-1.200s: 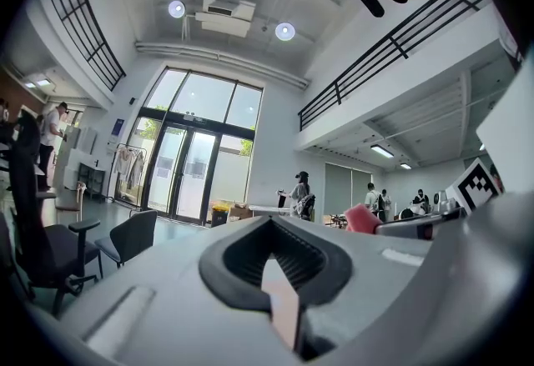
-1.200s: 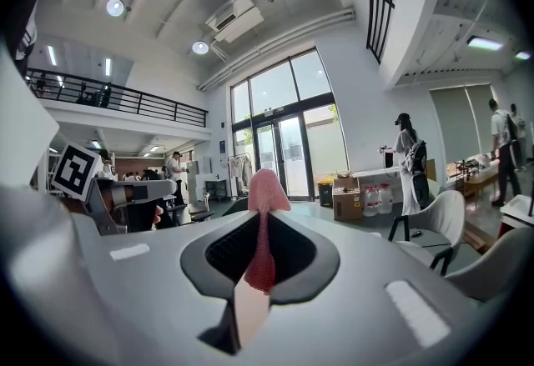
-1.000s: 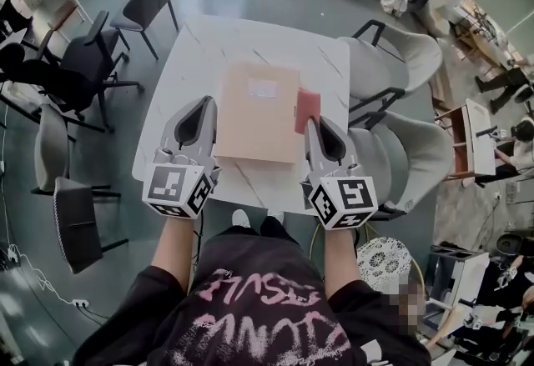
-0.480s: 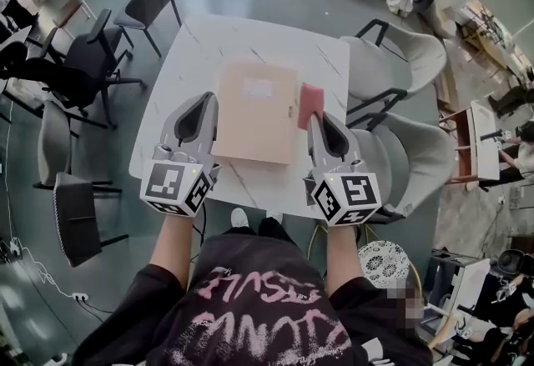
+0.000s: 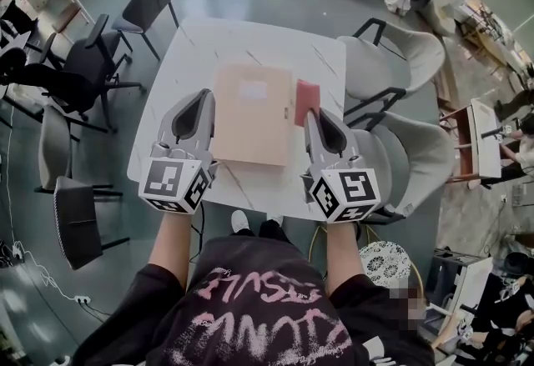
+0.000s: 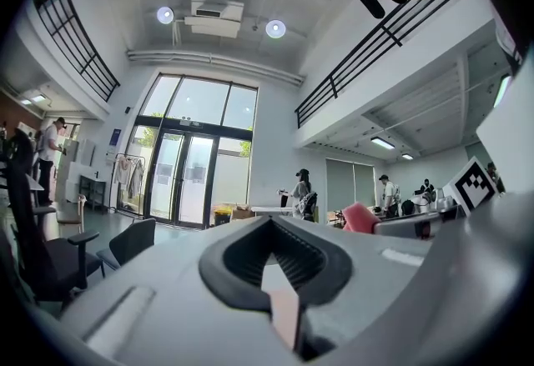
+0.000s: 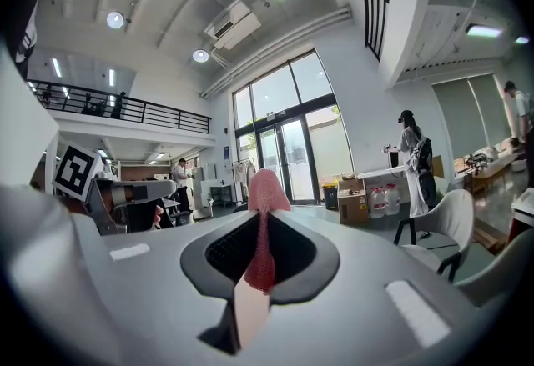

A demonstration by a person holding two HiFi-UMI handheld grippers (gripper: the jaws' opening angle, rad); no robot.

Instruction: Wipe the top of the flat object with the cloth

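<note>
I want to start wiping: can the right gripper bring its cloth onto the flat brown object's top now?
Probably yes. The right gripper holds the pink cloth just beside the flat object; nothing lies on its top or between them.

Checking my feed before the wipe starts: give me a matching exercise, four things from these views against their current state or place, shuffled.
Things:
1. pink knitted cloth
2. tan flat cardboard object
3. left gripper
4. right gripper

States:
a. shut, nothing between the jaws
b. lying flat on the white table
c. pinched between two jaws
d. shut on the cloth

Pairs: 1-c, 2-b, 3-a, 4-d.
</note>
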